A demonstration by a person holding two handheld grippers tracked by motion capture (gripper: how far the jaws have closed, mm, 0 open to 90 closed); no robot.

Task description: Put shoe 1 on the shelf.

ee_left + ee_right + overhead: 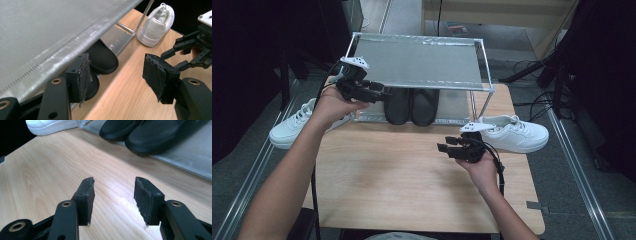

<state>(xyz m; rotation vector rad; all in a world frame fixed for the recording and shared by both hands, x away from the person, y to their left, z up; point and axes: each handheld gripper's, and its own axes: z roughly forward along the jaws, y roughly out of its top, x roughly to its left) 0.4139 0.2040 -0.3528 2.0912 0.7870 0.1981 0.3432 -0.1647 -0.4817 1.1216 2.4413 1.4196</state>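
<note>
We are at the reach step, we think. Our left gripper [384, 93] is at the rack's [419, 62] lower shelf, approx. 10 o'clock on the table [402, 175], jaws wide apart and empty, just beside the black slippers [412, 106] that sit at 12 o'clock. In the left gripper view one jaw is very near the closer slipper's toe, but we cannot tell if it touches. The right gripper [443, 148] hovers at 3 o'clock, also open, holding nothing. White sneakers lie at 9 [294, 125] and 3 o'clock [512, 132]. Next move probably: close the left jaws over the slipper's edge, then pull it out w/o hitting the rack's upper shelf.
</note>
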